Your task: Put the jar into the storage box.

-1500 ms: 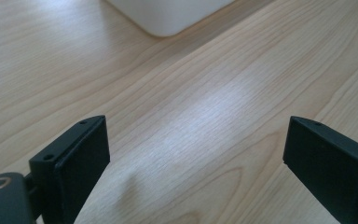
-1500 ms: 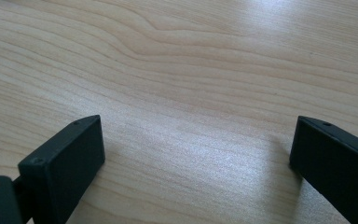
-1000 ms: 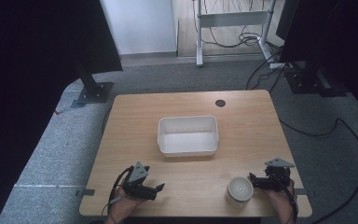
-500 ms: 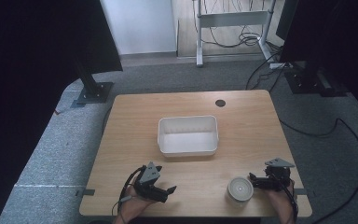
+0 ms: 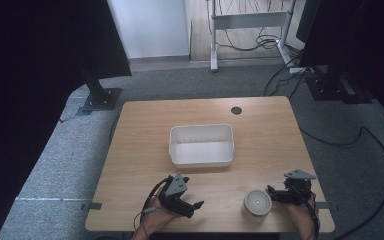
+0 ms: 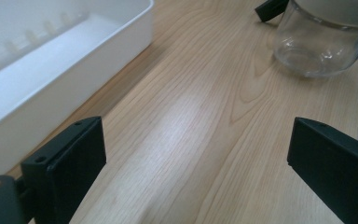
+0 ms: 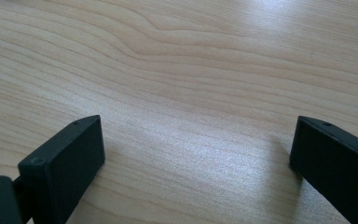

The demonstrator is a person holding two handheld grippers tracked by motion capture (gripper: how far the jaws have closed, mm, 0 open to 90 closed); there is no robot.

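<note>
I'm working over a light wooden table (image 5: 145, 150) with clear grain and rounded corners, a small dark round hole (image 5: 236, 110) near its far edge. It stands on grey carpet (image 5: 55, 165). Beyond it I see a white wall panel (image 5: 147, 27), a pale metal frame (image 5: 247, 22) with cables hanging under it, and black stands (image 5: 97, 97) on either side; a black cable (image 5: 370, 145) loops over the carpet to the right.

A white rectangular tray (image 5: 201, 158) sits mid-table. The glass jar (image 5: 257, 203) with its pale lid stands upright near the front edge, just beside my right gripper (image 5: 272, 192) (whether they touch I cannot tell). In the left gripper view the jar (image 6: 321, 42) appears at upper right, with the tray's wall (image 6: 74, 79) at left.

My left gripper (image 5: 196, 206) is near the front edge, pointing toward the jar and well apart from it; its jaws are spread wide with nothing between them. The right gripper's jaws are likewise spread wide over bare wood.

I can read no writing, brand or label on anything.
</note>
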